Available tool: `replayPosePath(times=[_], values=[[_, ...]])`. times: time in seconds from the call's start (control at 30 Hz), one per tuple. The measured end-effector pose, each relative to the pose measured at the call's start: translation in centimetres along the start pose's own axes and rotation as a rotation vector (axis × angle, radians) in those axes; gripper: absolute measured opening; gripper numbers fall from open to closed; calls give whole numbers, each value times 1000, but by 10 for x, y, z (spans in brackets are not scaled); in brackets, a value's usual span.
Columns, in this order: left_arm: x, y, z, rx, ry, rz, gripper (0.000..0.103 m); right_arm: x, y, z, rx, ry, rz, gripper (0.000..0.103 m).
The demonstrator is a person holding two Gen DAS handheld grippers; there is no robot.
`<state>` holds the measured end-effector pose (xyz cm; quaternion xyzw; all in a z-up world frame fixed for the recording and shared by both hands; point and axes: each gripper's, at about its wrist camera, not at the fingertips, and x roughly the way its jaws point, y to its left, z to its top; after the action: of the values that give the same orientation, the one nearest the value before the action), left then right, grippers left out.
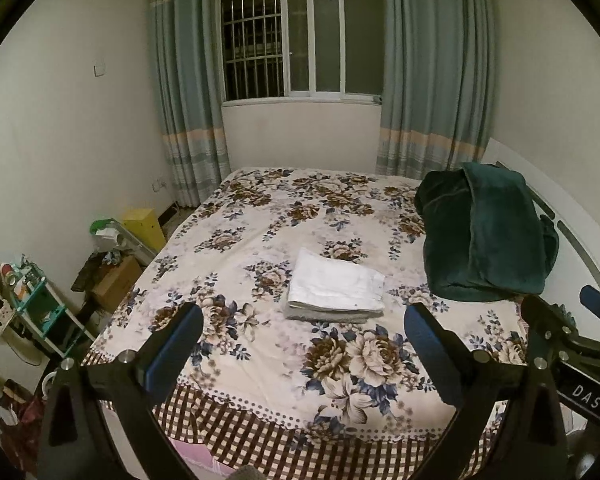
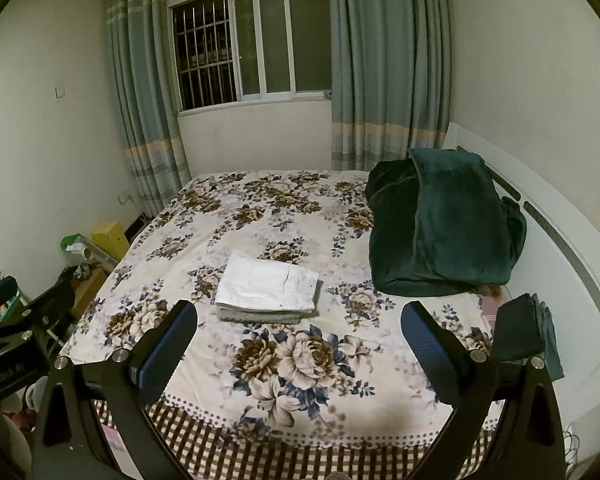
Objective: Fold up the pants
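Note:
White pants (image 1: 336,284) (image 2: 268,284) lie folded into a neat rectangle in the middle of the floral bed sheet (image 1: 260,208) (image 2: 228,216), on top of a folded grey garment (image 2: 256,316). My left gripper (image 1: 304,344) hangs open above the near part of the bed, well short of the pants, with nothing between its blue pads. My right gripper (image 2: 300,340) is open too, beside the left one and equally far back from the stack. In the left wrist view the right gripper's frame shows at the right edge.
A dark green blanket (image 1: 484,236) (image 2: 444,220) is heaped at the bed's right side by the white headboard (image 2: 560,240). A dark folded garment (image 2: 520,332) lies near the right front. Boxes and a shelf (image 1: 40,304) crowd the floor on the left.

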<state>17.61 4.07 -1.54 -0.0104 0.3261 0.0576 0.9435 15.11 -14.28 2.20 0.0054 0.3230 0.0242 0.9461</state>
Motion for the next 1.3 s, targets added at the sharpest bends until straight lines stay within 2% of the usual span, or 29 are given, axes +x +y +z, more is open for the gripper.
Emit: replayPosePath(times=[1.3], values=[[-8, 10, 6, -10, -3, -11, 103, 4, -6, -4, 9, 5, -6, 103]])
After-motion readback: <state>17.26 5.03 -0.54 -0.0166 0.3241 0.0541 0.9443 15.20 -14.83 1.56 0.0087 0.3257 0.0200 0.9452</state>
